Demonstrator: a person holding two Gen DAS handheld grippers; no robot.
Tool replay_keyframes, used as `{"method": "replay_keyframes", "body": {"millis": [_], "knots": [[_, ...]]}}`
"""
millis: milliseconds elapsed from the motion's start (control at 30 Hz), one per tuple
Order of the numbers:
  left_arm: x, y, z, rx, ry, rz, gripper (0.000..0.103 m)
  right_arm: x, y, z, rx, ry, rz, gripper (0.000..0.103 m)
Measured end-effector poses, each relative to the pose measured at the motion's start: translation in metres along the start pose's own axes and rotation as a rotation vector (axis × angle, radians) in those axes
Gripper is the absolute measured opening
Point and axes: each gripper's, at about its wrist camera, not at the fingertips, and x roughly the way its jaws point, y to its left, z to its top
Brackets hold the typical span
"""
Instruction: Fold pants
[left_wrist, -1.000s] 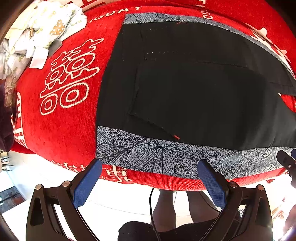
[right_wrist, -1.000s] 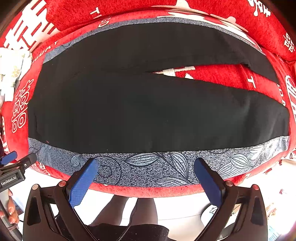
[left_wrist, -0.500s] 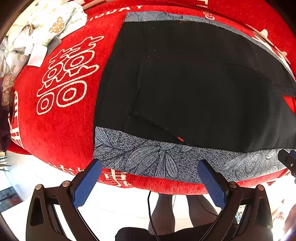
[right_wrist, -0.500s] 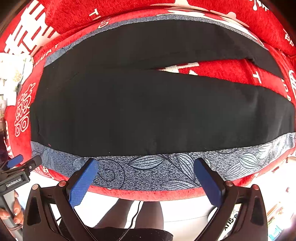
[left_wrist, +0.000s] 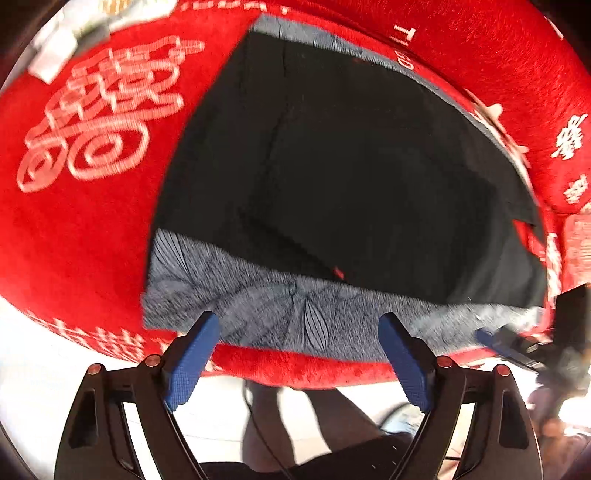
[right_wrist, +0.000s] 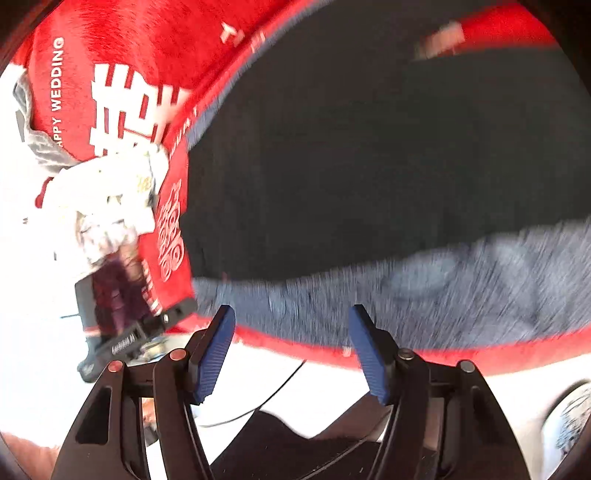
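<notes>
The pants (left_wrist: 362, 177), black with a grey leaf-print side band (left_wrist: 280, 310), lie spread flat on a red cover printed with white characters (left_wrist: 74, 240), the band running along the near edge. The left claw (left_wrist: 299, 332) hangs over that band with its jaws apart and nothing between them, having just been closing a little; the right claw (right_wrist: 291, 325) is over the same band further along, its jaws narrower, also just closing, also gripping nothing. A heap of pale printed cloth (right_wrist: 110, 199) lies beyond the pants' waist end.
</notes>
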Motion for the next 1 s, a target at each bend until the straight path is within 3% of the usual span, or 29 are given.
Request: {"method": "replay_keyframes", "body": {"millis": [167, 367, 600, 700, 733, 767, 833, 933, 1000], "knots": [[0.016, 0.027, -0.022, -0.049, 0.040, -0.074, 0.089, 0.027, -0.031, -0.024, 0.055, 0.057, 0.000, 0.069], [0.032, 0.052, -0.035, -0.127, 0.073, -0.156, 0.089, 0.029, -0.042, -0.022, 0.100, -0.026, 0.129, 0.072], [0.043, 0.064, -0.021, -0.237, 0.028, -0.278, 0.089, 0.014, -0.032, 0.000, 0.135, -0.132, 0.298, 0.072], [0.041, 0.059, -0.012, -0.257, -0.013, -0.305, 0.089, 0.010, -0.033, -0.001, 0.132, -0.126, 0.300, 0.072], [0.040, 0.057, -0.010, -0.256, -0.022, -0.293, 0.085, 0.011, -0.035, -0.004, 0.133, -0.119, 0.274, 0.072], [0.041, 0.054, -0.007, -0.256, -0.023, -0.276, 0.065, 0.013, -0.040, -0.006, 0.144, -0.115, 0.240, 0.072], [0.043, 0.049, -0.003, -0.242, -0.015, -0.231, 0.054, 0.011, -0.057, -0.011, 0.185, -0.129, 0.221, 0.071], [0.035, 0.054, 0.000, -0.213, -0.023, -0.226, 0.028, 0.008, -0.078, -0.016, 0.298, -0.179, 0.309, 0.063], [0.028, 0.052, 0.004, -0.186, -0.020, -0.195, 0.018, 0.001, -0.088, -0.018, 0.350, -0.219, 0.328, 0.018]]}}
